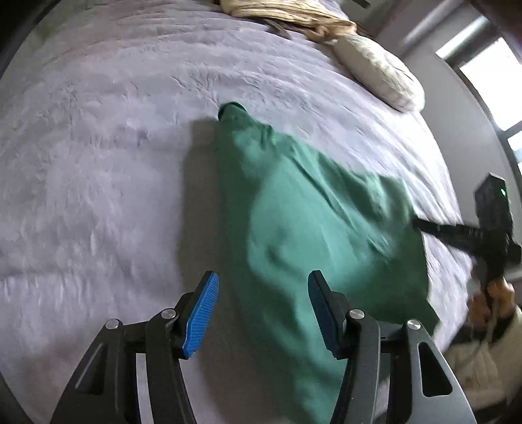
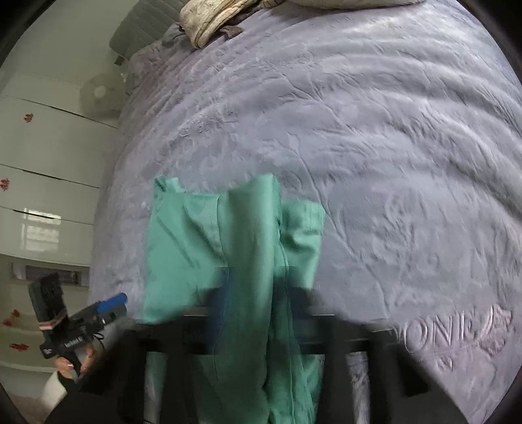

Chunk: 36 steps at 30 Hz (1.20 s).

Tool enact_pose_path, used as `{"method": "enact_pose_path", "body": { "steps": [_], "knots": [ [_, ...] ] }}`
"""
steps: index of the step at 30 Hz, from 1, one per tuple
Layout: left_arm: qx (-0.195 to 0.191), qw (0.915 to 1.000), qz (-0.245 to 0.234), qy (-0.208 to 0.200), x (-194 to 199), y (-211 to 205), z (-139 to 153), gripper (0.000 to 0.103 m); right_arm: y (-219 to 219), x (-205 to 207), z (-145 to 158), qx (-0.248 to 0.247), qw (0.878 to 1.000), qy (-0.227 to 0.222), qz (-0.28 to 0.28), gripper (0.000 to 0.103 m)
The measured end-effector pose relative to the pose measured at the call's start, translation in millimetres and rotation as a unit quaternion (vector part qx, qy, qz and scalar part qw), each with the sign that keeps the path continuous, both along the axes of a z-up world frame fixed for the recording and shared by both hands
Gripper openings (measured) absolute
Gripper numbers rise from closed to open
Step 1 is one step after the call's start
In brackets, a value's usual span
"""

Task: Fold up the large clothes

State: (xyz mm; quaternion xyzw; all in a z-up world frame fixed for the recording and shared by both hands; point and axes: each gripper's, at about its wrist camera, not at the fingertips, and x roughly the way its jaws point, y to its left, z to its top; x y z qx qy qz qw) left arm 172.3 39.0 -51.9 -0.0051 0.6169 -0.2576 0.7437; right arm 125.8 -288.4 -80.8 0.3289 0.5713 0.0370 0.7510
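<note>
A green garment lies crumpled on the grey-lilac bedspread, with one narrow end pointing up the bed. My left gripper hovers over its near edge, open, blue pads apart and nothing pinched between them. At the right, my right gripper meets the garment's far corner, held by a hand in a cream sleeve. In the right wrist view the green garment bunches up and drapes over my blurred right gripper, which is shut on the cloth. The left gripper shows at lower left.
A cream pillow and a rumpled beige blanket lie at the head of the bed. A window is beyond the bed's right side. White drawers and a fan stand past the left side.
</note>
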Motion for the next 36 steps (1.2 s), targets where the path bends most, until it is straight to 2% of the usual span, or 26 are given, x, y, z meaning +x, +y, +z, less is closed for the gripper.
{"method": "enact_pose_path", "body": {
  "steps": [1, 3, 4, 5, 6, 8, 12, 13, 18, 19, 22, 23, 25, 26, 27, 28, 29, 32, 33, 36],
  "knots": [
    [0.012, 0.9999, 0.003, -0.007, 4.2, -12.0, -9.3, 0.059, 2.9, 14.3, -10.9, -0.021, 1.0, 0.014, -0.003, 0.003],
    [0.046, 0.9989, -0.003, -0.011, 10.3, -32.6, -35.4, 0.059, 4.7, 20.4, -27.5, -0.052, 0.998, 0.029, -0.001, 0.003],
    [0.052, 0.9986, -0.004, -0.009, 10.0, -36.2, -44.0, 0.059, 3.2, 23.5, -44.1, -0.063, 0.997, 0.045, 0.001, 0.003],
    [0.054, 0.9985, -0.004, -0.011, 10.5, -43.5, -53.4, 0.064, 1.2, 24.1, -57.4, -0.062, 0.996, 0.056, 0.001, 0.003],
    [0.062, 0.9979, -0.002, -0.018, 10.7, -45.1, -56.6, 0.077, -0.9, 24.2, -68.8, -0.055, 0.997, 0.061, -0.001, 0.003],
    [0.079, 0.9963, 0.004, -0.032, 9.2, -45.7, -55.9, 0.082, -6.1, 23.6, -77.1, -0.034, 0.998, 0.058, -0.01, 0.002],
    [0.103, 0.9941, -0.004, -0.033, -3.6, -35.0, -32.5, 0.081, -15.0, 12.5, -61.6, -0.021, 0.998, 0.065, -0.011, 0.004],
    [0.103, 0.9938, -0.011, -0.039, -11.5, -32.1, -22.9, 0.081, -16.6, 7.2, -52.8, -0.021, 0.998, 0.066, -0.009, 0.012],
    [0.09, 0.9945, -0.044, -0.031, -56.6, -30.6, 8.6, 0.082, -11.1, -28.2, -8.4, -0.004, 0.999, 0.052, 0.009, 0.013],
    [0.088, 0.9942, -0.054, -0.03, -65.9, -36.1, 9.4, 0.082, -8.3, -35.3, -2.6, -0.002, 0.999, 0.051, 0.016, 0.018],
    [0.099, 0.9911, -0.088, -0.012, -98.6, -36.9, 4.5, 0.082, 6.2, -53.9, 14.1, -0.014, 0.998, 0.047, 0.035, 0.048],
    [0.107, 0.9893, -0.098, -0.007, -107.8, -42.4, -2.1, 0.082, 11.4, -58.3, 17.2, -0.017, 0.998, 0.046, 0.04, 0.048],
    [0.135, 0.983, -0.124, -0.006, -126.7, -41.7, -15.5, 0.082, 19.5, -70.7, 17.2, -0.015, 0.997, 0.054, 0.047, 0.048],
    [0.142, 0.9802, -0.137, -0.02, -139.3, -38.3, -18.6, 0.082, 22.1, -78.7, 13.6, -0.012, 0.997, 0.064, 0.047, 0.043],
    [0.142, 0.9787, -0.144, -0.032, -146.4, -36.1, -19.9, 0.082, 25.0, -85.3, 8.4, -0.01, 0.996, 0.076, 0.047, 0.036],
    [0.141, 0.9781, -0.147, -0.04, -151.1, -33.8, -20.4, 0.082, 27.8, -91.6, 0.3, -0.015, 0.995, 0.091, 0.047, 0.02],
    [0.136, 0.9793, -0.145, -0.037, -152.4, -31.4, -21.2, 0.082, 29.9, -97.6, -9.8, -0.018, 0.994, 0.102, 0.041, 0.017],
    [0.12, 0.9849, -0.124, -0.009, -144.6, -26.0, -27.0, 0.084, 23.2, -119.2, -29.4, 0.011, 0.992, 0.123, -0.006, 0.016],
    [0.12, 0.9855, -0.12, -0.008, -144.2, -24.0, -29.2, 0.09, 20.8, -125.4, -35.4, 0.019, 0.991, 0.128, -0.02, 0.016],
    [0.12, 0.9861, -0.115, -0.007, -146.8, -19.5, -33.7, 0.092, 21.3, -137.1, -50.7, 0.02, 0.991, 0.131, -0.034, 0.016]
  ]
}}
